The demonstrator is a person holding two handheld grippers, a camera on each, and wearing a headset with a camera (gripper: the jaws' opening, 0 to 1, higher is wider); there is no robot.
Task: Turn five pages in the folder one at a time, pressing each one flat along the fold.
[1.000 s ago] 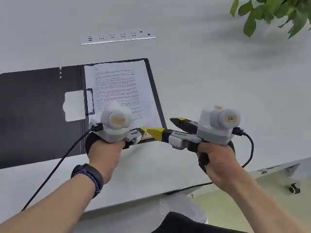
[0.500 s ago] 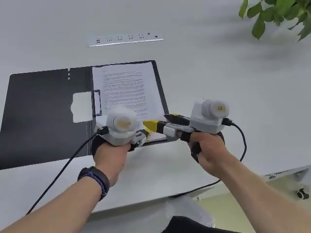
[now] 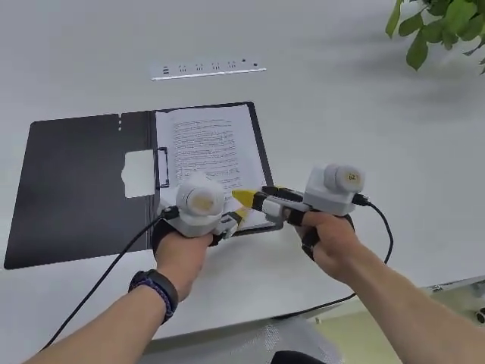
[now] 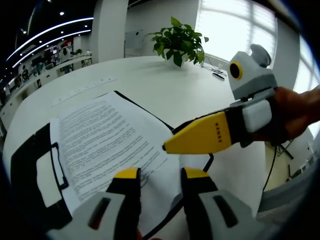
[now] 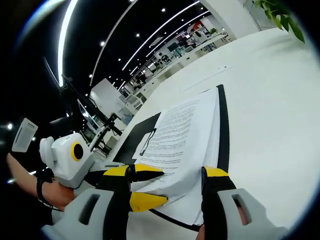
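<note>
Left gripper (image 4: 161,174) and right gripper (image 5: 167,172), jaws apart, sit at the page's (image 3: 208,144) lower corner, the right seemingly straddling it: nip only the top sheet, then lift.

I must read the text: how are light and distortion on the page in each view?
Head view: even soft light, white printed page in the black folder undistorted, text too small. Left gripper view: fisheye bends the page, glare from the window. Right gripper view: page curved, dark ceiling, bright lamps.

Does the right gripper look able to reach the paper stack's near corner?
Likely yes: the right gripper, jaws open, is at the paper stack corner; the left gripper sits close beside.
</note>
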